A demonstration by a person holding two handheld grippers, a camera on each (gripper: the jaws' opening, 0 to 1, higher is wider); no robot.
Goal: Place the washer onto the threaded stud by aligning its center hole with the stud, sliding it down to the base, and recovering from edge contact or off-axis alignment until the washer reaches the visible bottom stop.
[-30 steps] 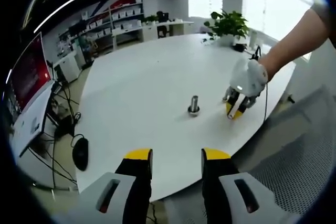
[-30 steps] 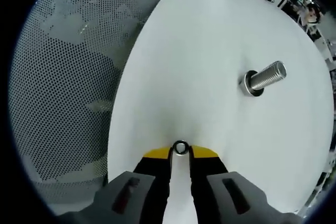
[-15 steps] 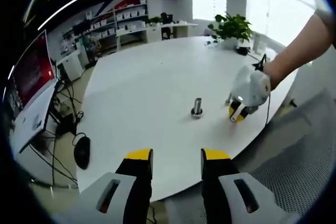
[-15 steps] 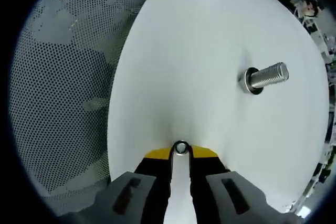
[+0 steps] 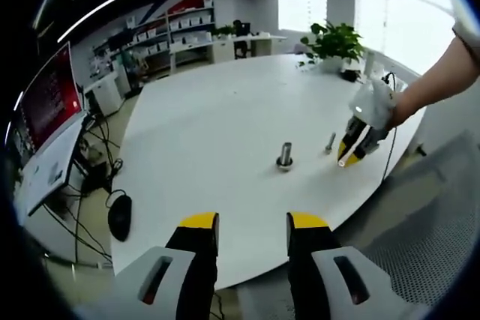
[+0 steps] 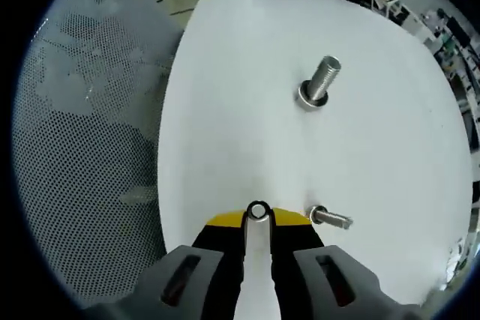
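A steel threaded stud (image 5: 285, 157) stands upright on the white round table (image 5: 210, 118), ahead of my left gripper (image 5: 253, 228), which is open near the table's edge with nothing between its yellow tips. To the stud's right, a person's arm holds my right gripper (image 5: 349, 154) just over the table. In the right gripper view that gripper (image 6: 258, 220) is shut on a small metal washer (image 6: 258, 210), pinched edge-on at the tips. The stud (image 6: 319, 82) rises from its base collar farther out, up and to the right, well apart from the washer.
A small loose bolt (image 6: 328, 218) lies on the table by the right jaw; it also lies between stud and right gripper (image 5: 330, 142). A grey mesh chair (image 6: 82, 148) flanks the table edge. A red monitor (image 5: 45, 103), a mouse (image 5: 118, 216) and a plant (image 5: 334, 39) surround the table.
My right gripper, still holding the washer, has drawn away from the stud to the right and turned. The small bolt beside it has come into sight. My left gripper stays open.
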